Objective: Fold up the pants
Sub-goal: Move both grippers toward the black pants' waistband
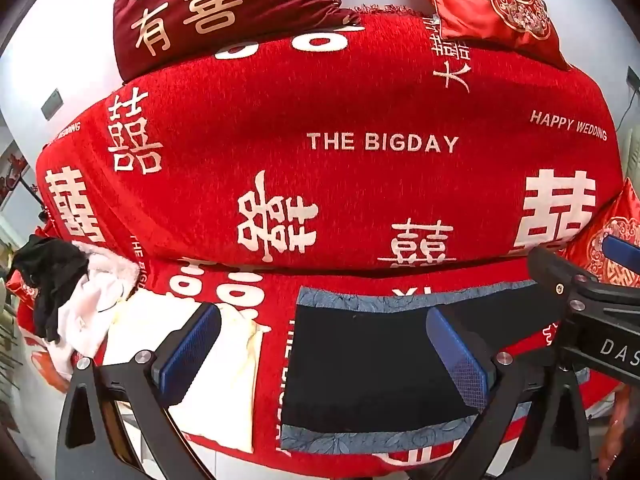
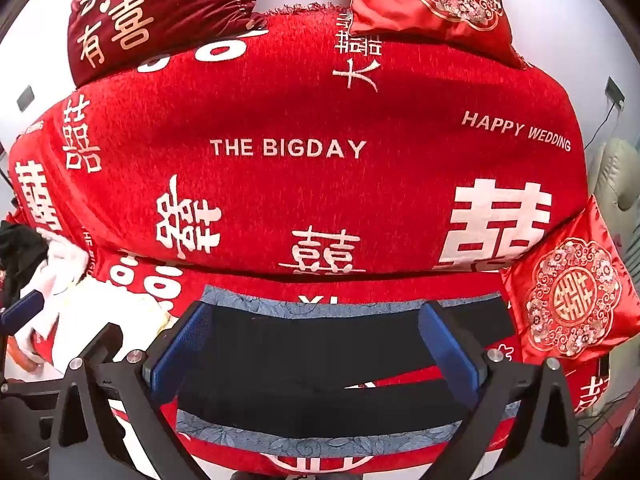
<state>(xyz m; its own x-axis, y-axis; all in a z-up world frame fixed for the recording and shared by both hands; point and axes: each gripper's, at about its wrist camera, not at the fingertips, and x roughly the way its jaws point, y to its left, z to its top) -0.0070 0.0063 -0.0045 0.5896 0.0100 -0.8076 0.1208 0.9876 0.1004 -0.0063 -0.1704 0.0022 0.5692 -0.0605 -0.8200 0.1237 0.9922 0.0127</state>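
Both my left gripper (image 1: 324, 354) and right gripper (image 2: 316, 354) gape empty above the pants (image 2: 320, 364); I risk pinching the red cover (image 2: 320, 200) beneath them too.

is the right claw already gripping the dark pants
No, the right claw hangs open above the pants, its blue pads spread wide apart, with nothing pinched.
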